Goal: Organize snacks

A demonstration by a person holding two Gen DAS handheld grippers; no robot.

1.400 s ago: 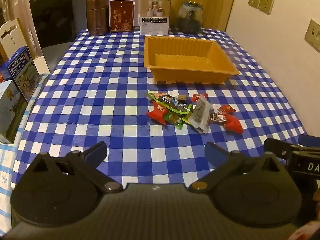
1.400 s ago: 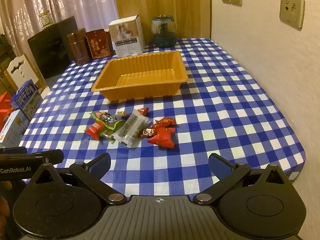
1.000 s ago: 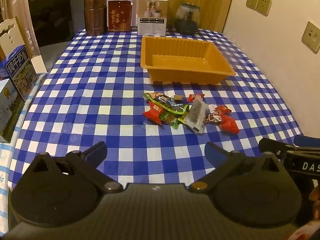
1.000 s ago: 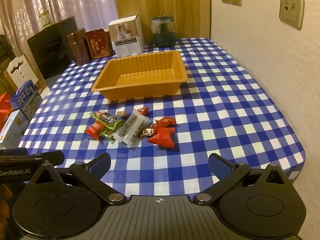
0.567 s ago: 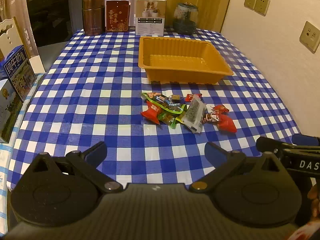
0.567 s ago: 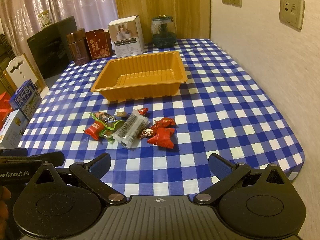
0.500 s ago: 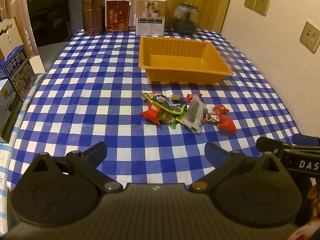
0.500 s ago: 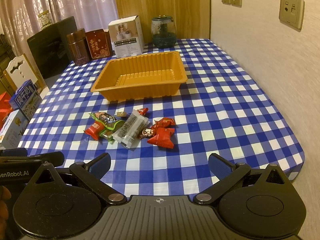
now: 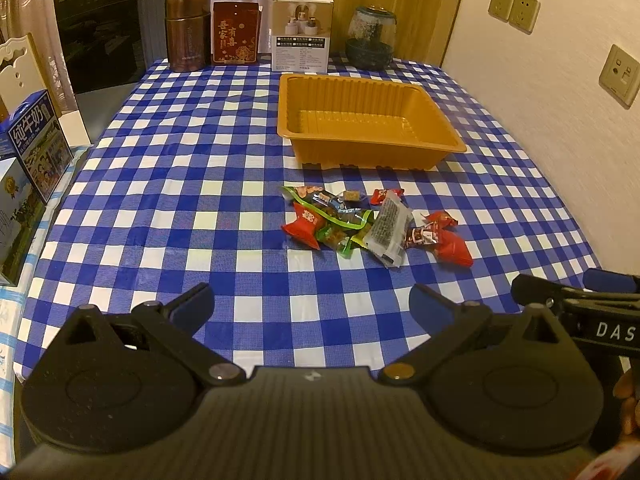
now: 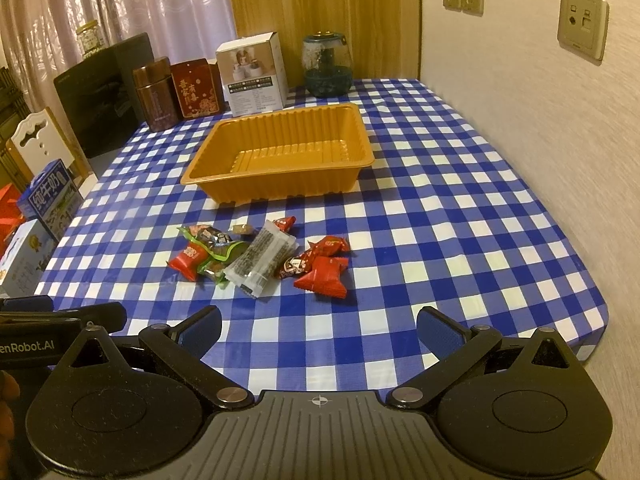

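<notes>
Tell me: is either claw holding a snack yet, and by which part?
Nothing held. Left claw and right claw are open; snacks lie on the tablecloth.

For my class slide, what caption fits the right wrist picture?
Open right claw faces loose snacks before an empty orange tray.

The snack pile (image 9: 372, 224) overlaps itself: the clear dark-filled packet (image 9: 390, 228) lies across green wrappers (image 9: 340, 236), hiding their lower parts, and their print is too small to read. In the right wrist view the same packet (image 10: 262, 258) covers the wrappers at its nine o'clock. The milk cartons (image 9: 28, 160) at nine o'clock are cut by the picture's edge. The right tongs (image 9: 576, 292) enter the left view at four o'clock, mostly cut off, so their spread cannot be judged there. The bench (image 10: 460, 200) near edge is hidden behind the tongs' housing.
</notes>
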